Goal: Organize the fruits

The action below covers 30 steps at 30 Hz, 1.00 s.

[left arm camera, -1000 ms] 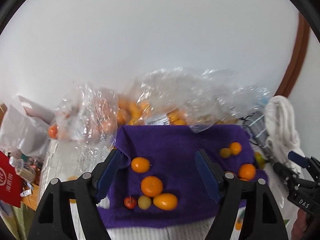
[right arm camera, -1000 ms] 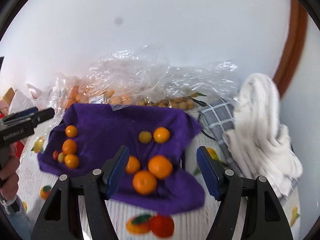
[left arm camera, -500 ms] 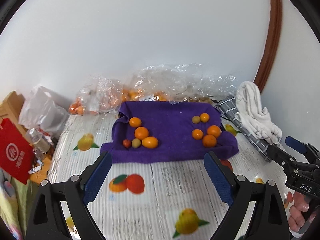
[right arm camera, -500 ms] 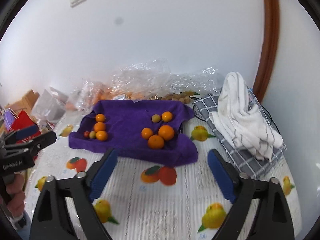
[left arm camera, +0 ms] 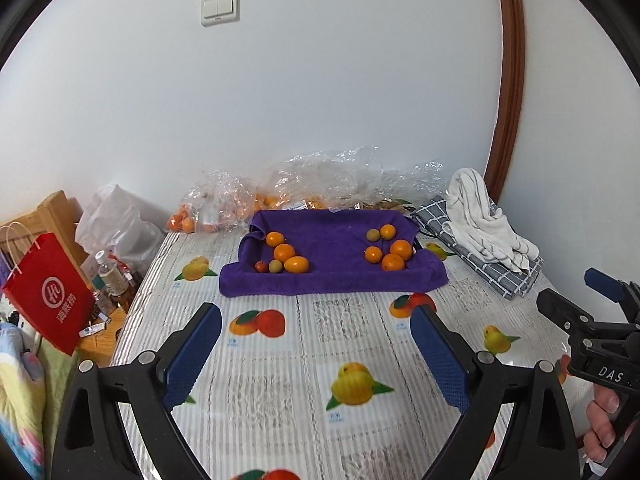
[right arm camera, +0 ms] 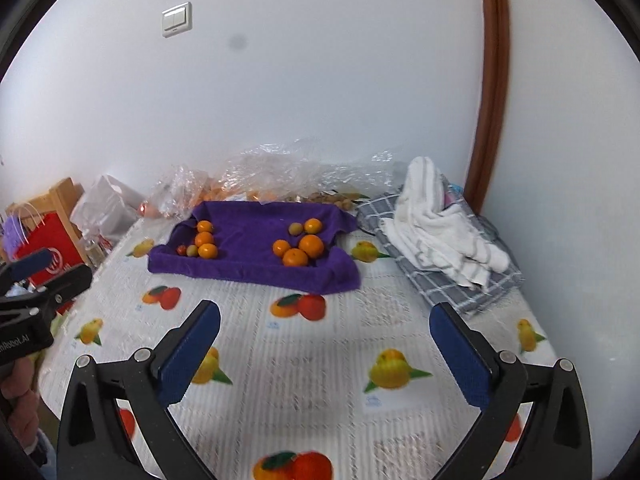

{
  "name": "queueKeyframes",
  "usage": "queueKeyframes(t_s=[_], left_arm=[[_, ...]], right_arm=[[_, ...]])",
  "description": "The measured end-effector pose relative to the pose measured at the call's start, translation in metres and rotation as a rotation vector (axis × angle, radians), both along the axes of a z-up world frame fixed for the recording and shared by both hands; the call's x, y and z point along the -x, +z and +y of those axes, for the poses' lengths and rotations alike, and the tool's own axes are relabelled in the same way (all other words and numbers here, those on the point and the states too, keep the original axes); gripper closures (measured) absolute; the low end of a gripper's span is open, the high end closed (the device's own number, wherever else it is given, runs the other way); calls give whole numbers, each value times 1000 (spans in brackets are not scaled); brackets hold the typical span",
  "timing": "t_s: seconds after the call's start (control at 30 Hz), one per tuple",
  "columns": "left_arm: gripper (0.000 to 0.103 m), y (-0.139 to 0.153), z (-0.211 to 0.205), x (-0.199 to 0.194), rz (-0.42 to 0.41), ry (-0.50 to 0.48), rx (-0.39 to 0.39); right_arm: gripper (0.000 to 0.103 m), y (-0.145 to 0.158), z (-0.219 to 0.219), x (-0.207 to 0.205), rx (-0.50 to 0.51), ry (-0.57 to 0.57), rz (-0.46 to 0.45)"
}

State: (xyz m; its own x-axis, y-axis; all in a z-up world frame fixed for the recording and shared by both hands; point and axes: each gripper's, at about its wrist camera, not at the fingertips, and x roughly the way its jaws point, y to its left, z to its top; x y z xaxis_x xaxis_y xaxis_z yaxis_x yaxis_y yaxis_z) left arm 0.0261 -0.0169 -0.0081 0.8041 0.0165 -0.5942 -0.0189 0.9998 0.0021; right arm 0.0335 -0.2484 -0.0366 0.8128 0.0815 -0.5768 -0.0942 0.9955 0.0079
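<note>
I'm looking over a table under a fruit-print tablecloth (left arm camera: 304,340), pushed against a white wall (left arm camera: 320,100) with a light switch (left arm camera: 219,9) and a brown door frame (left arm camera: 510,80) on the right. The fruits are sitting in two groups, left group (left arm camera: 283,257) and right group (left arm camera: 387,249), on a purple towel (left arm camera: 332,276) at the far side, well apart from both grippers. Clear plastic bags (left arm camera: 320,180) with more fruit are lying behind the towel. A white towel (left arm camera: 480,216) is resting on a grey checked cloth (left arm camera: 504,276) at right. A red paper bag (left arm camera: 50,296) and bottles (left arm camera: 108,276) are crowding the left edge. My left gripper (left arm camera: 316,332) is spread wide with nothing between its pads; my right gripper (right arm camera: 325,326) has just been opening, also empty. Nothing is blocking the path to the towel.
</note>
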Motion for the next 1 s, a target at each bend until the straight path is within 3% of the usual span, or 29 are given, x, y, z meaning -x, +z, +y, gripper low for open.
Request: queueKeyframes(t_s=[0.33,1.0], left_arm=[[7,13,-5,41,-49,15,-14],[7,18,-6,52,-58,9,-1]], right_arm=[[0,10,-11,41,-27,4,-32],[0,19,-10,59,-8,15,-55]])
